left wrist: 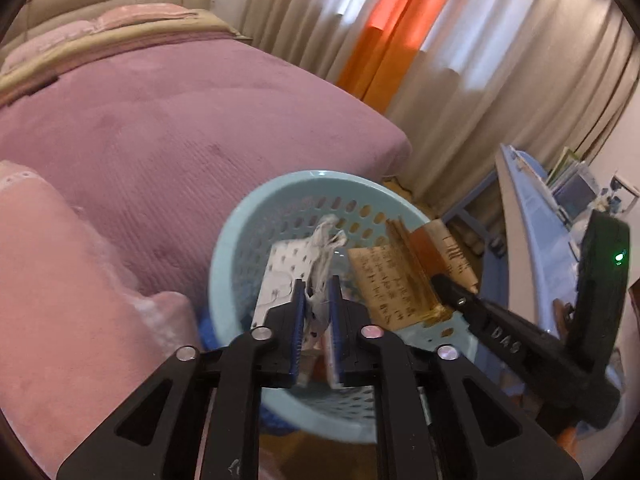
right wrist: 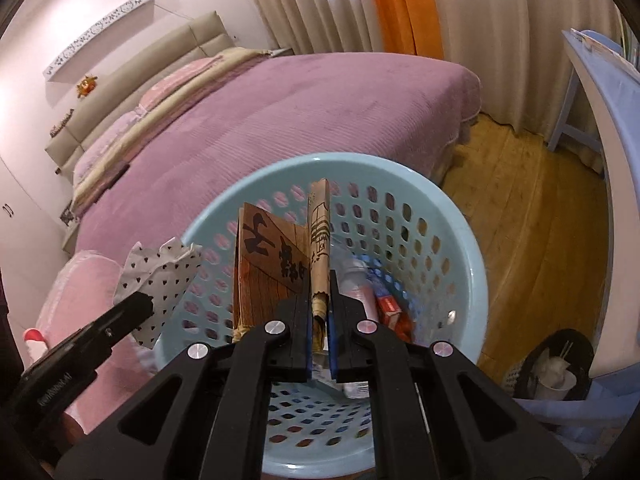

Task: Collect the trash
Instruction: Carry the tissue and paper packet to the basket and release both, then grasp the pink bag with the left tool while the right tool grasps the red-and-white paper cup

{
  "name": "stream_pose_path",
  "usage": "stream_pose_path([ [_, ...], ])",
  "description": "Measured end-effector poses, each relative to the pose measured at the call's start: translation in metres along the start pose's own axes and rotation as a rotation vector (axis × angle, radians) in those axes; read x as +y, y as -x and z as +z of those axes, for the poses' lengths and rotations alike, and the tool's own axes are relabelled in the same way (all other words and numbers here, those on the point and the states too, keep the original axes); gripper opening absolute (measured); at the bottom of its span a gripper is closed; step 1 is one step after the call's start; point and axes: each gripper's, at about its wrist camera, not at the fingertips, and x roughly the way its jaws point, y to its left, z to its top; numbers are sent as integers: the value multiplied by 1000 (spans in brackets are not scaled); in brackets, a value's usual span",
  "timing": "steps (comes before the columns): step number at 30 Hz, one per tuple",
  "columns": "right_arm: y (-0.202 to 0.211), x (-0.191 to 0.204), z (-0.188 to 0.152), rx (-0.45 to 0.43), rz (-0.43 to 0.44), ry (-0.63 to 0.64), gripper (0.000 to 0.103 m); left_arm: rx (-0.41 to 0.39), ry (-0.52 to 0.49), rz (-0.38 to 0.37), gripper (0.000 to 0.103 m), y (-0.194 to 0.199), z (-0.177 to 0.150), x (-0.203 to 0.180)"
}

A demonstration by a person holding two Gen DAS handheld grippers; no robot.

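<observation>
Left wrist view first: we have our left gripper (left wrist: 317, 300) poised over the pale blue basket (left wrist: 256, 216), its jaws standing a little apart with a crumpled white spotted paper (left wrist: 292, 268) between them. The pads sit close to the paper, yet we cannot say for certain that they press it; we judge the hold to be loosening. Just beyond the jaws lies the basket's mouth, and to their right our right gripper (left wrist: 448, 288) reaches in with a brown printed paper bag (left wrist: 392, 276).

From the right wrist view, our right gripper (right wrist: 320, 300) is clenched on the folded edge of the brown printed paper bag (right wrist: 280, 264), which rises ahead of the jaws, well inside the rim of the basket (right wrist: 460, 216). Below and right of the jaws, at the bottom of the basket, we see a red packet (right wrist: 390, 308) and some whitish wrappers already lying there. To the jaws' left, the spotted paper (right wrist: 160, 276) hangs at the rim.

Our judgement: some trash is collected, and both pieces in hand are over the basket but not yet dropped. Whether more litter remains in the room, these views do not show.
</observation>
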Motion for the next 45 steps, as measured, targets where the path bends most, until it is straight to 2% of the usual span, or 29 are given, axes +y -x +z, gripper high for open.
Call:
stream_pose_path([
  [2, 0, 0, -1, 4, -5, 12, 12, -32, -45, 13, 53, 8, -4, -7],
  [3, 2, -1, -2, -1, -5, 16, 19, -57, -68, 27, 57, 14, -5, -10],
  [5, 8, -2, -3, -17, -4, 15, 43, -73, -91, 25, 64, 25, -6, -14],
  [6, 14, -2, -3, -40, 2, 14, 59, -81, -88, 12, 67, 32, -7, -15],
  [8, 25, 0, -2, -71, 2, 28, 60, -110, -77, 5, 81, 48, -10, -13],
  [13, 57, 25, -2, -121, 72, 71, 60, -170, -60, 14, 81, 88, -17, -9],
  [16, 72, 52, -8, -144, 102, 133, 60, -224, -31, 49, 81, 123, -24, 5],
  [19, 81, 86, -16, -135, 160, 197, 62, -273, 7, 80, 81, 153, -31, 18],
  [21, 83, 106, -22, -119, 201, 235, 70, -285, 59, 95, 81, 175, -37, 34],
  [24, 87, 142, -38, -104, 257, 307, 70, -308, 136, 129, 81, 206, -47, 61],
  [31, 87, 222, -70, -54, 345, 455, 70, -373, 233, 358, 81, 272, -83, 119],
  [37, 76, 287, -92, -13, 388, 573, 70, -390, 340, 654, 81, 329, -127, 180],
  [40, 65, 318, -98, 16, 408, 603, 70, -394, 394, 778, 81, 354, -150, 210],
  [43, 52, 343, -103, 43, 421, 623, 70, -383, 466, 838, 81, 374, -170, 241],
  [45, 42, 362, -107, 76, 434, 640, 70, -369, 514, 847, 81, 385, -181, 262],
])
